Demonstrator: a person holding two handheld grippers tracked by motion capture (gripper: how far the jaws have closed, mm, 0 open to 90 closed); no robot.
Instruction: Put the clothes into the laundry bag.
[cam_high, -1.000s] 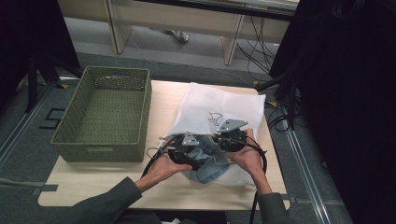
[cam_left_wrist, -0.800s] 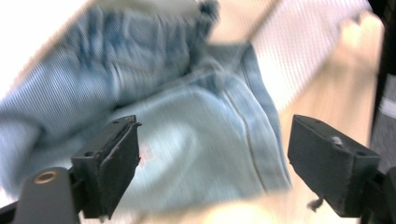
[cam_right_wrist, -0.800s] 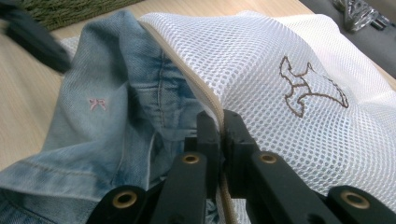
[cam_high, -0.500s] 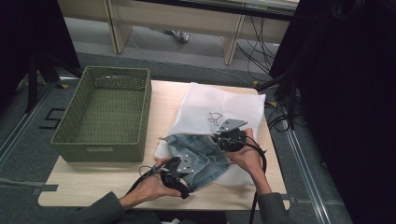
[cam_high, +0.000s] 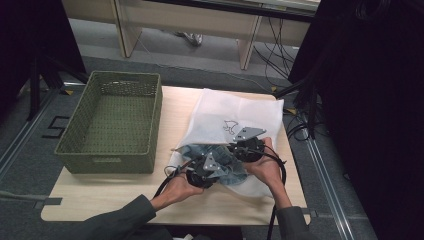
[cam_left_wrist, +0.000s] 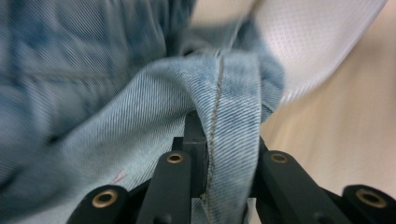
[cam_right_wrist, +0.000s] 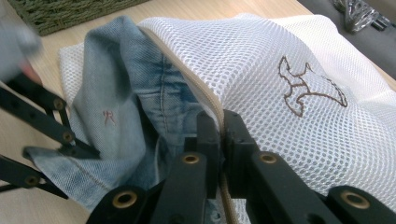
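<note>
At the bag's mouth, you're stuffing faded blue denim jeans (cam_high: 220, 162) into the white mesh laundry bag (cam_high: 240, 115).
Your right gripper (cam_right_wrist: 219, 135) stays clamped on the bag's rim; your left gripper (cam_left_wrist: 210, 140), just closing, pinches a denim fold—push it deep before letting go.

Lab; cables (cam_high: 280, 55), floor rails (cam_high: 325, 175)
</note>
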